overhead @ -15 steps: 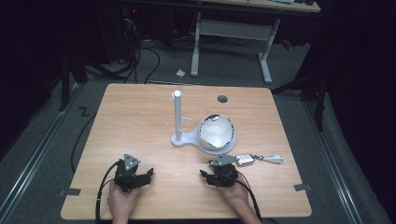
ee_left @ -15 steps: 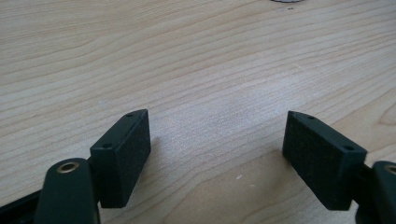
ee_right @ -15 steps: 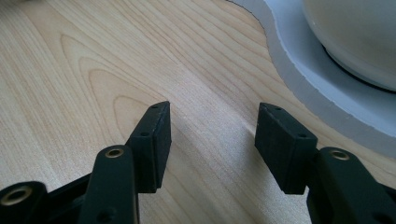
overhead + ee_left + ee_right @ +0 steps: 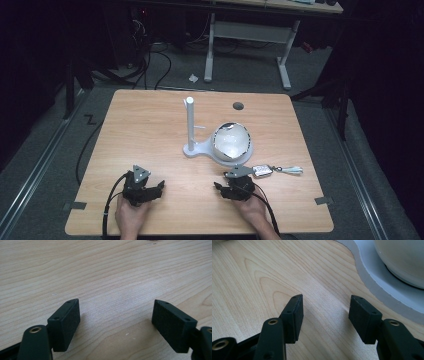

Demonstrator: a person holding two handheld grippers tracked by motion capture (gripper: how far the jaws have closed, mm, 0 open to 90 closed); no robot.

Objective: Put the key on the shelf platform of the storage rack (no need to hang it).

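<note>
Left gripper [image 4: 159, 186] and right gripper [image 4: 218, 186] rest on the wooden table [image 4: 145, 125] near its front edge, each with jaws apart, nothing between them. Grey stand [image 4: 192, 148] with upright post at table centre; white bowl [image 4: 231, 141] on its base. Keychain [image 4: 272, 170] just right of right gripper.
</note>
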